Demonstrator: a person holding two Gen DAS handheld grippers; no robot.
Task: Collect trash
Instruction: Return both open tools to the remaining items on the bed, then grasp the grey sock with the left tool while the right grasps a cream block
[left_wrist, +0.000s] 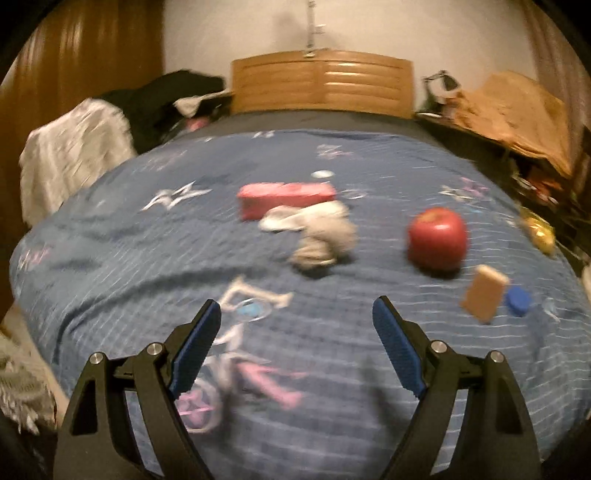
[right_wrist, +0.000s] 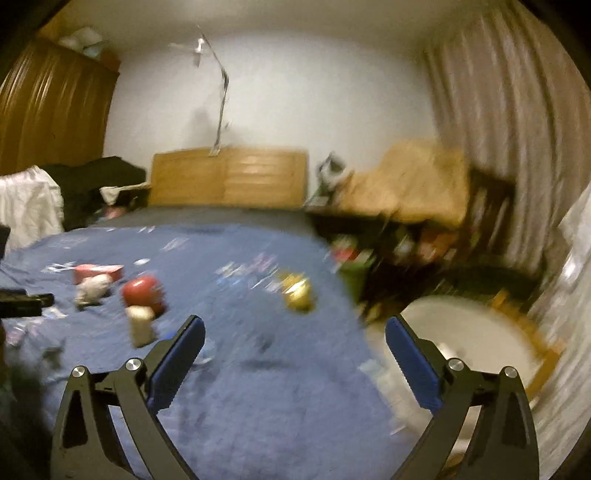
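On the blue bedspread (left_wrist: 155, 251) lie a pink box (left_wrist: 284, 199), a crumpled grey-white wad (left_wrist: 321, 236), a red apple (left_wrist: 437, 238), a tan block (left_wrist: 484, 293), a blue cap (left_wrist: 517, 301) and a gold wrapper (left_wrist: 539, 230). My left gripper (left_wrist: 297, 310) is open over the bedspread, nearer than all of them, with nothing between its fingers. The right wrist view is blurred: apple (right_wrist: 142, 291), tan block (right_wrist: 140, 325), gold wrapper (right_wrist: 299, 293), wad (right_wrist: 92, 288). My right gripper (right_wrist: 295, 328) is open and empty above the bed's right side.
A wooden headboard (left_wrist: 321, 83) stands at the far end. Clothes (left_wrist: 74, 147) pile up on the left, a cluttered dark shelf (left_wrist: 524, 162) on the right. A round white bin (right_wrist: 469, 336) sits on the floor by the bed. Curtains (right_wrist: 509, 129) hang on the right.
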